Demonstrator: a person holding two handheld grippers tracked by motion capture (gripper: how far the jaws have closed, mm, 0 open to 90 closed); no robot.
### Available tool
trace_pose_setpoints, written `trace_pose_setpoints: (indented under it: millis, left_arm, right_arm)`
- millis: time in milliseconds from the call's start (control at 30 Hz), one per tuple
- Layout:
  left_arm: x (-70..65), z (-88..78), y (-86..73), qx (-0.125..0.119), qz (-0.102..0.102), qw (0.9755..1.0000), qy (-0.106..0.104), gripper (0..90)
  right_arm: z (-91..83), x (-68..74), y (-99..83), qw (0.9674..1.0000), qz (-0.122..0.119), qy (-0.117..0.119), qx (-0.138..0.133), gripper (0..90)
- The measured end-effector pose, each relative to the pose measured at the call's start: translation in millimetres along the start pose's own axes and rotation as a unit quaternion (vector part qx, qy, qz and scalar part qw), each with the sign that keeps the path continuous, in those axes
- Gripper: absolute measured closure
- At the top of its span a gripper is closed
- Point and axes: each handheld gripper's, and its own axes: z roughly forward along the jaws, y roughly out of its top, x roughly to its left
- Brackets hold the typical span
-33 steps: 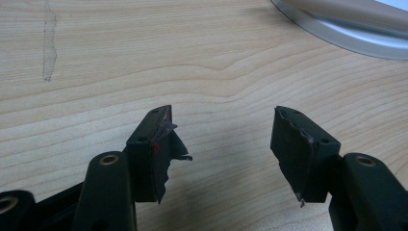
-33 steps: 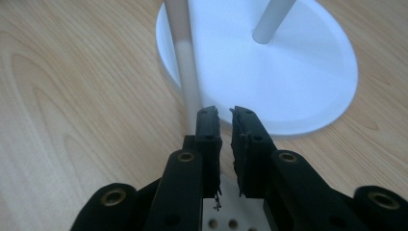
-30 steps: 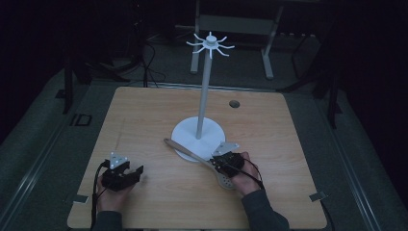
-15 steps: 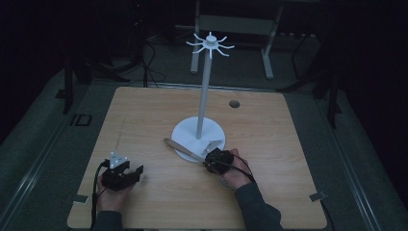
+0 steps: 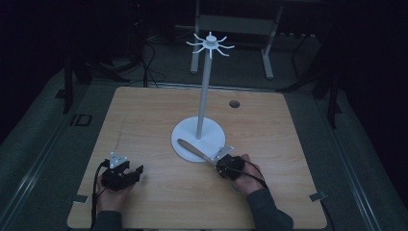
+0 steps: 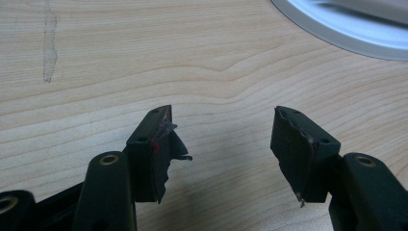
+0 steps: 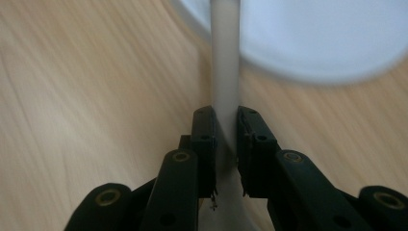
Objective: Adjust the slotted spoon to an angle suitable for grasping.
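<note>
since a second ago the right gripper (image 5: pixel 222 161) had dropped lower, jaws just closing onto the wooden spoon (image 5: pixel 192 149) handle, bowl pointing away over the stand base (image 5: pixel 211 132).

Left gripper (image 5: pixel 137 172) agape, right gripper (image 5: pixel 217 164) clamped

1. A wooden desk (image 5: pixel 144 115) stands in a dark room.
2. A white stand (image 5: pixel 198 139) sits near the desk's middle: a round base, a tall pole and a crown of hooks on top.
3. A wooden spoon (image 5: pixel 192 148) lies with its bowl on the base's front edge, its handle running to the right gripper (image 5: pixel 226 163).
4. The right gripper's fingers are closed on the spoon's handle.
5. The left gripper (image 5: pixel 137 171) rests on the desk at front left, well apart from the stand.
6. A small round hole (image 5: pixel 234 103) shows in the desk behind the stand.
</note>
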Motion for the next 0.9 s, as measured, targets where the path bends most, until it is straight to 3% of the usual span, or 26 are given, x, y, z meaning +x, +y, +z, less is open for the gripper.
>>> trace_pose_setpoints:
  millis: [167,333,567,733,900]
  left_arm:
    - [-1.2,1.0,0.0,0.003,0.003,1.0000,0.000,41.0]
    - [-2.1,1.9,0.1,0.003,0.002,1.0000,0.000,41.0]
    - [-1.5,1.2,0.5,0.003,0.003,1.0000,-0.002,41.0]
    - [-0.8,0.7,0.6,0.001,0.001,1.0000,-0.002,41.0]
    - [-0.9,0.7,0.8,0.001,0.002,1.0000,-0.002,41.0]
  right_arm:
    - [-13.4,-10.4,-28.7,0.9997,0.024,0.001,0.000,78.4]
    - [-17.6,-17.3,-34.6,0.9990,0.043,0.009,0.006,75.6]
    - [-17.7,-21.3,-3.3,0.9988,0.047,0.013,-0.006,69.1]
    - [-4.6,-23.8,19.2,0.9983,0.049,0.024,0.016,67.2]
    - [10.9,-27.2,30.2,0.9963,0.063,0.036,0.046,67.8]
